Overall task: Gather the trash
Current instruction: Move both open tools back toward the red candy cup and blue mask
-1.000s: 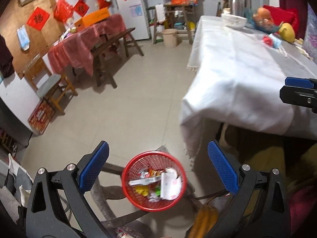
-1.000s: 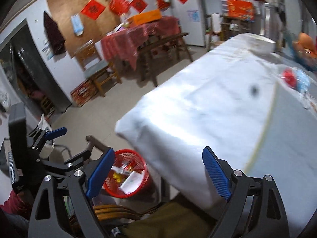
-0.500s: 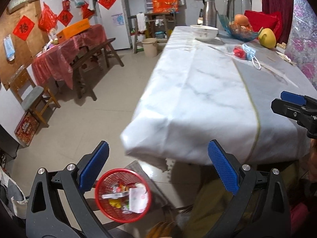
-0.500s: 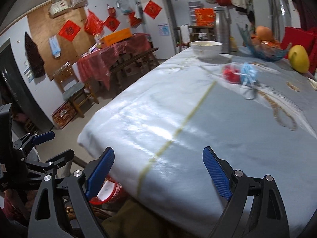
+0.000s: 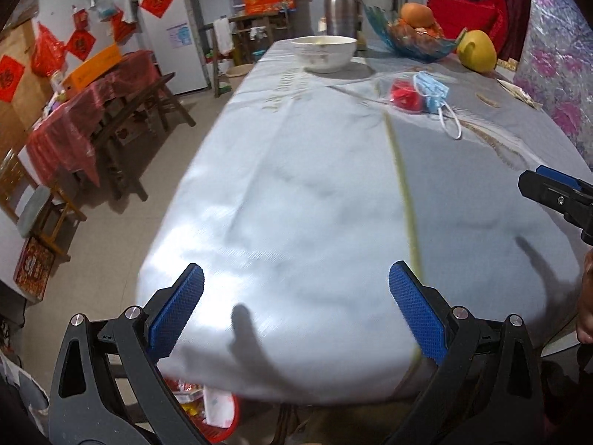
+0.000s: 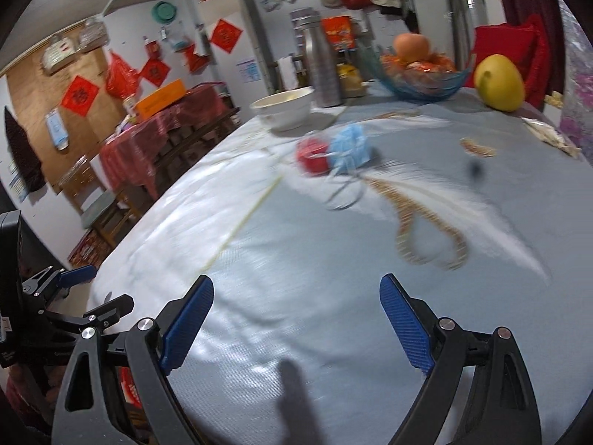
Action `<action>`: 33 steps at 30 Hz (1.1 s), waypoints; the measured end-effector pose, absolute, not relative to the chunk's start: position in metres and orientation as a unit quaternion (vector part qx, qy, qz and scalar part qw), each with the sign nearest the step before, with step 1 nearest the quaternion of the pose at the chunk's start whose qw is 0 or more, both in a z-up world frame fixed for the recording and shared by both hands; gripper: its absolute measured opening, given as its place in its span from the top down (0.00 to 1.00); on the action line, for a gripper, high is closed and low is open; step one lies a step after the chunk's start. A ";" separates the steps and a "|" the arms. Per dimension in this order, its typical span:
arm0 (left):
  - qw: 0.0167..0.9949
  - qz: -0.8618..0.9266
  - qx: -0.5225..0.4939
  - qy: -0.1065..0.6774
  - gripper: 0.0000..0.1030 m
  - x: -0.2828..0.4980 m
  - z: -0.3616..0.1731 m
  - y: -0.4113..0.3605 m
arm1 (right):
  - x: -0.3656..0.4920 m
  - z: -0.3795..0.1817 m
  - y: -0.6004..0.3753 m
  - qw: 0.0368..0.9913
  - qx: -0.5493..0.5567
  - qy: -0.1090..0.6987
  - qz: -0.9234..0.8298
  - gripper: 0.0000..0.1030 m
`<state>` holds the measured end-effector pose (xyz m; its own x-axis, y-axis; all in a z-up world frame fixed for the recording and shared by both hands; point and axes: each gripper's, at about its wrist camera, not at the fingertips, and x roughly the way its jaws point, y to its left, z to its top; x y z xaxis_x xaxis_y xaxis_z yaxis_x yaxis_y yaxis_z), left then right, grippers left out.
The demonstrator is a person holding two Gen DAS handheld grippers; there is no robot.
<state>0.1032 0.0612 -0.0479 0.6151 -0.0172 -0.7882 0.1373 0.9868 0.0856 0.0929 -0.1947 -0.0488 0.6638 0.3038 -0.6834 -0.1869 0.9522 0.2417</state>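
Note:
A blue face mask (image 5: 431, 92) and a red crumpled wrapper (image 5: 405, 95) lie together far up the white-clothed table (image 5: 296, 193); they also show in the right wrist view, the mask (image 6: 348, 145) beside the wrapper (image 6: 313, 154). A red mesh bin (image 5: 215, 417) with trash sits on the floor under the table's near edge, mostly hidden. My left gripper (image 5: 295, 306) is open and empty over the near table edge. My right gripper (image 6: 296, 319) is open and empty above the cloth, well short of the mask.
A white bowl (image 5: 325, 52), a steel flask (image 5: 339, 9), a blue glass fruit dish (image 5: 415, 42) and a yellow pomelo (image 5: 477, 51) stand at the table's far end. A red-covered table and bench (image 5: 89, 118) and a chair stand left across the floor.
Both grippers have risen from the floor bin and swung up over the table. The bin has slid out of view under the table edge. Both stay open and empty.

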 end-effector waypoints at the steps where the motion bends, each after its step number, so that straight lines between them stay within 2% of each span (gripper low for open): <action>1: 0.896 -0.046 0.072 0.437 0.07 0.110 -0.048 0.055 | 0.098 -0.049 -0.201 0.909 0.079 0.388 0.130 0.11; 19: 0.885 -0.101 0.093 0.444 0.07 0.196 -0.056 -0.023 | 0.142 -0.057 -0.270 0.915 0.100 0.386 0.064 0.09; 33: 0.881 -0.101 0.116 0.448 0.07 0.284 -0.065 -0.057 | 0.145 -0.066 -0.287 0.901 0.173 0.386 0.094 0.09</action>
